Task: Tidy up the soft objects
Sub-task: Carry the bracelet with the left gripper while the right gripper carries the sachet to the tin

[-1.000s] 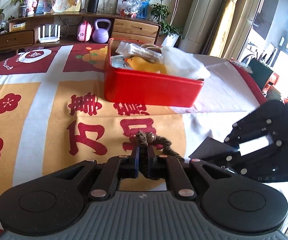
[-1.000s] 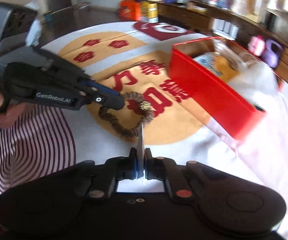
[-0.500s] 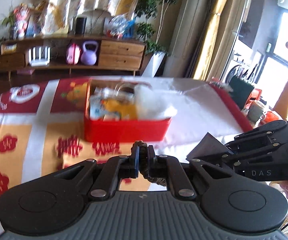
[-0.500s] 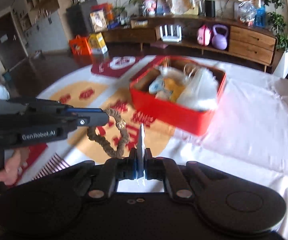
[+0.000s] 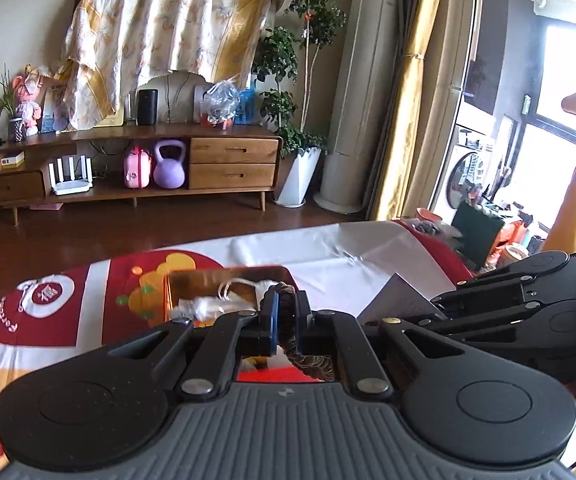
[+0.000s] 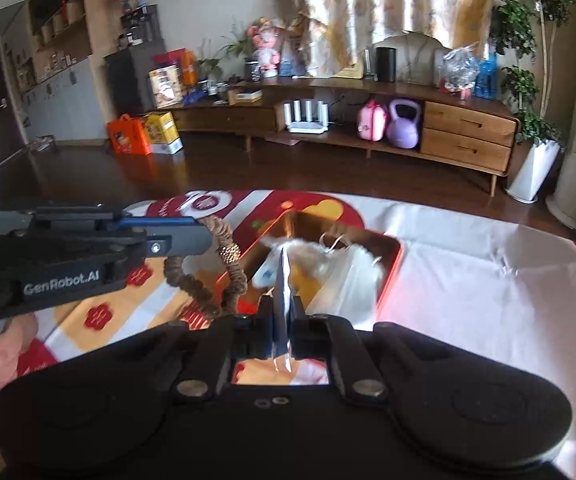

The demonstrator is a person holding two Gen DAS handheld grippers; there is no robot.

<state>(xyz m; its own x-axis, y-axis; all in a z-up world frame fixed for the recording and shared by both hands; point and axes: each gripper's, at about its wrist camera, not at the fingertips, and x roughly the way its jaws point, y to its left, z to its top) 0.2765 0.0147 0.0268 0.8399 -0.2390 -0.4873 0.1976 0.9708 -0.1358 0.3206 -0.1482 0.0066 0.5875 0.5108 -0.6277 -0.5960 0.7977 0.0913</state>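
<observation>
Two grippers, both closed on something. Left gripper [image 5: 284, 320]: pressed together on a brown braided rope ring [image 6: 208, 276], held up off the desk, loop dangling below the fingers, a gold bead band [image 6: 230, 254] on it. Right gripper [image 6: 283, 322]: pinched on a thin flat sheet [image 6: 282, 280], edge-on in its own view, pale and angular from the left wrist view. Red box [image 6: 392, 276] on the patterned red, yellow and white cloth [image 6: 488, 280] covering the desk, just beyond both grippers, already stuffed with a white plastic bag [image 6: 348, 284], something yellow and other soft bits too blurred to name. Rope ring hanging just left of the box, not inside it. Behind: a wooden sideboard [image 5: 232, 160] with a purple kettlebell [image 5: 169, 164].
</observation>
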